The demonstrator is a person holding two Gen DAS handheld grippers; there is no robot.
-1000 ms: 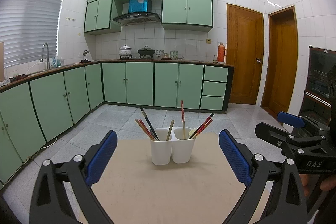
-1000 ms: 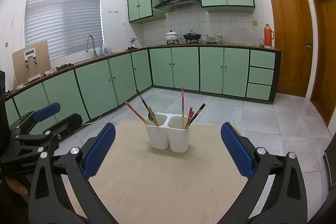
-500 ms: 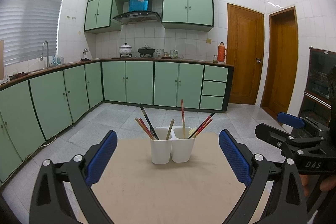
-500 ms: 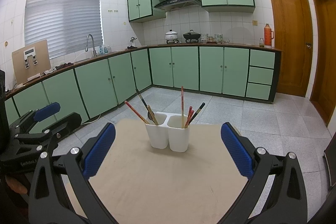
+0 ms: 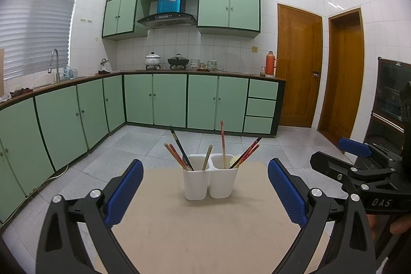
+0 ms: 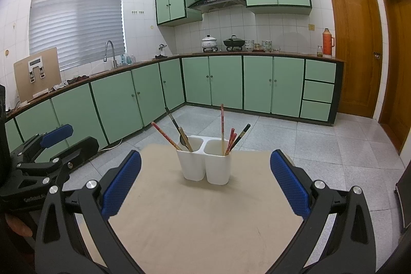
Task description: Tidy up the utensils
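left claw (image 5: pixel 204 193): spread wide, holding nothing, touching nothing, above the near table (image 5: pixel 205 235). right claw (image 6: pixel 205 186): likewise wide open and empty, beside the left one. holder (image 6: pixel 205 163): two white cups touching, upright toward the table's far edge, well apart from both claws. chopsticks (image 6: pixel 222 130): all standing in the cups, mixed with a spoon (image 6: pixel 183 139); none loose on the table. task: looks either finished or not begun; cannot tell which.

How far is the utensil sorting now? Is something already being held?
Nothing is in hand: the left gripper and right gripper are both open, short of the white twin holder. Chopsticks already stand in both compartments, mixed in colour, so any sorting by kind seems left.
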